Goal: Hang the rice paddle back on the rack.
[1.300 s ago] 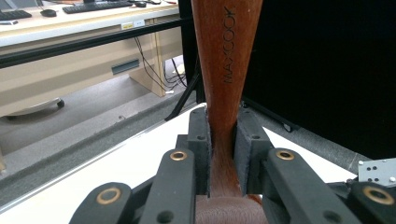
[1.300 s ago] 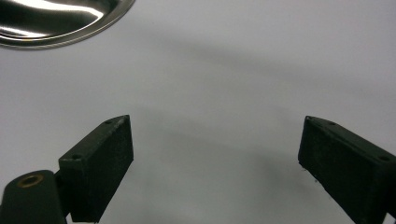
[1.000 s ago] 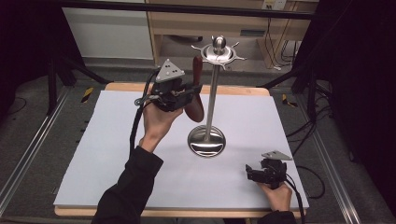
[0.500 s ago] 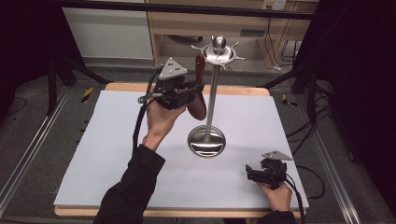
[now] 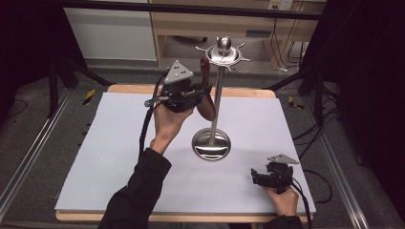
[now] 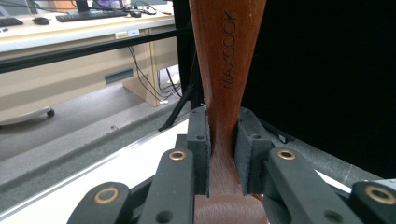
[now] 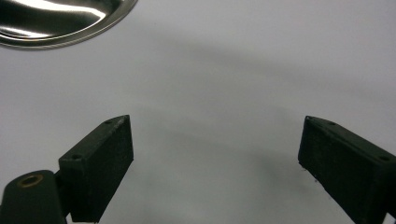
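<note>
A brown wooden spoon [image 5: 205, 71] stands upright beside the pole of a steel hanger stand [image 5: 217, 100], its bowl low and its handle tip just under the hooked top disc [image 5: 223, 52]. My left gripper [image 5: 196, 95] is held above the table, left of the pole, and is shut on the spoon's narrow neck. In the left gripper view the pads clamp the wooden spoon [image 6: 226, 70] on both sides of my left gripper [image 6: 222, 126]. My right gripper [image 5: 255, 176] rests low at the table's near right, open, with bare table between the jaws of my right gripper [image 7: 215, 149].
The stand's round steel base [image 5: 211, 143] sits mid-table on the white board [image 5: 110, 148]; the base's rim [image 7: 60, 23] shows in the right gripper view. Dark frame legs and cables lie beyond the table's far and right edges.
My left gripper and the spoon have drifted slightly right, closer to the stand's pole. The right gripper has stayed where it was.
</note>
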